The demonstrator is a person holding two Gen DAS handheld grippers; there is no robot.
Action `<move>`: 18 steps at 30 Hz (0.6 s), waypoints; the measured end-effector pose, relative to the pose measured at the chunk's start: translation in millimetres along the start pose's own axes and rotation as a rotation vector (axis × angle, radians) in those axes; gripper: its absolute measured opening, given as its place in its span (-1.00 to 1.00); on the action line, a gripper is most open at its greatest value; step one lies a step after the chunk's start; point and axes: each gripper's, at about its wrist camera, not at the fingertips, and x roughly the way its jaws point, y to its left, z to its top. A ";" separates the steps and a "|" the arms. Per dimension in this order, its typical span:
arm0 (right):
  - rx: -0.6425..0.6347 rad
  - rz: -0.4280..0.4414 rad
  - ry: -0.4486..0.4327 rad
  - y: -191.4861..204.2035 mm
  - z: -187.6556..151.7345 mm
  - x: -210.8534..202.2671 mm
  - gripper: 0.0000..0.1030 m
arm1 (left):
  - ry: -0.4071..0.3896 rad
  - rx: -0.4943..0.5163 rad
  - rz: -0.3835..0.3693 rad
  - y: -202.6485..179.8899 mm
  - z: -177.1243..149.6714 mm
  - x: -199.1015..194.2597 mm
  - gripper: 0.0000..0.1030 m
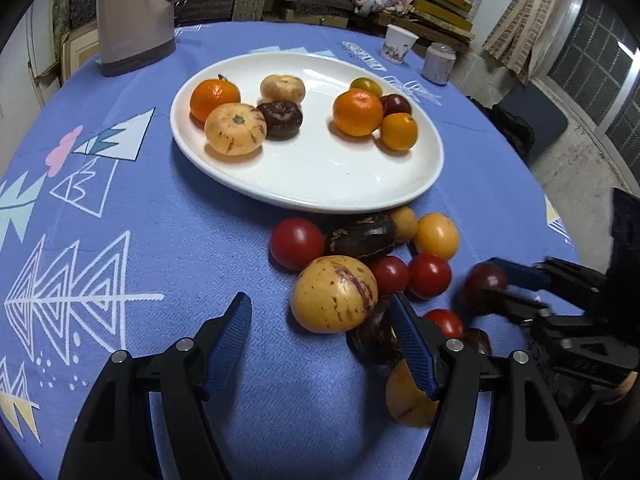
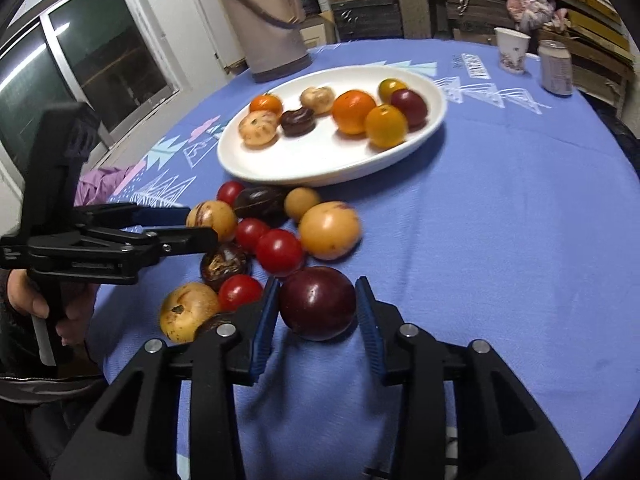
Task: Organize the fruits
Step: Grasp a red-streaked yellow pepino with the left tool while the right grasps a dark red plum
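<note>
A dark purple plum (image 2: 316, 312) rests on the blue tablecloth, and my right gripper (image 2: 318, 284) is shut on it, a blue pad against each side. The left wrist view shows that same gripper (image 1: 490, 278) at the right edge with the plum. My left gripper (image 1: 320, 300) stands open and low over the cloth. A yellow striped fruit (image 1: 334, 294) lies just ahead, close to its right finger. Red tomatoes (image 1: 297, 243), a dark brown fruit (image 1: 362, 238) and yellow fruits (image 1: 437, 235) are heaped around them. The white plate (image 1: 312, 200) behind holds oranges and several other fruits.
A beige thermos jug (image 2: 264, 20) stands at the table's far side beyond the plate. A paper cup (image 2: 512, 50) and a can (image 2: 556, 68) sit far right. The round table's edge curves close on the right. A hand (image 2: 36, 304) holds the left gripper.
</note>
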 end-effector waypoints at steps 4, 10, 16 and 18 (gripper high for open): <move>-0.060 -0.045 0.009 1.3 -2.6 -10.3 -0.26 | 0.003 -0.037 -0.008 4.1 2.8 4.5 0.40; -0.071 -0.092 0.041 -2.9 -12.6 -6.4 -0.21 | -0.005 -0.048 -0.026 4.9 7.1 13.4 0.21; -0.084 -0.129 0.055 -0.2 -15.7 2.0 -0.02 | -0.034 -0.025 -0.090 4.3 3.2 12.5 -0.12; -0.079 -0.134 0.058 -1.9 -17.1 4.0 -0.02 | -0.042 -0.017 -0.084 2.4 1.1 11.8 -0.12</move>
